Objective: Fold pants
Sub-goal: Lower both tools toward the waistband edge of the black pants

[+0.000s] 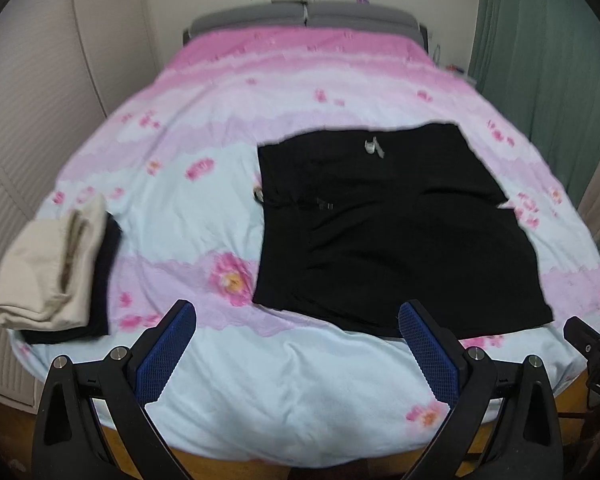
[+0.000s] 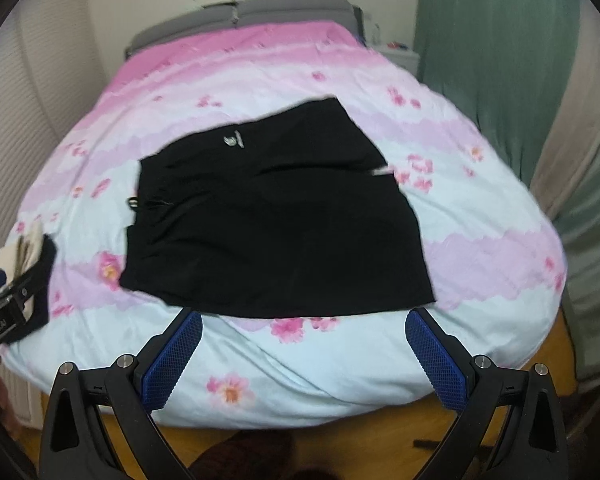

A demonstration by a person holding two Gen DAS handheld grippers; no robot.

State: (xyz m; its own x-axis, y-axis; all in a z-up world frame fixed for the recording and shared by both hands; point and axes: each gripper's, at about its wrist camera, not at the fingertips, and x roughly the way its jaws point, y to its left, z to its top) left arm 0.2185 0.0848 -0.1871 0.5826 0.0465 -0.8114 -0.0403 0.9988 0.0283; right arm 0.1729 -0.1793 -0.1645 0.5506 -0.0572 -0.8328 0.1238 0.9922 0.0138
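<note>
The left gripper (image 1: pixel 296 316) and right gripper (image 2: pixel 304 322) are held spread wide and empty above the bed's near edge. Just beyond, the black pants (image 1: pixel 388 232) are laid flat on the floral duvet (image 1: pixel 180 208). Folded clothes (image 1: pixel 48 272) are stacked left.

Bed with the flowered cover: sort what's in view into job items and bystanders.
Job: black fabric pants spread flat; open left gripper; open right gripper.
Bystanders: folded beige and black clothes pile, pink-and-blue flowered bedcover, green curtain, grey headboard.
</note>
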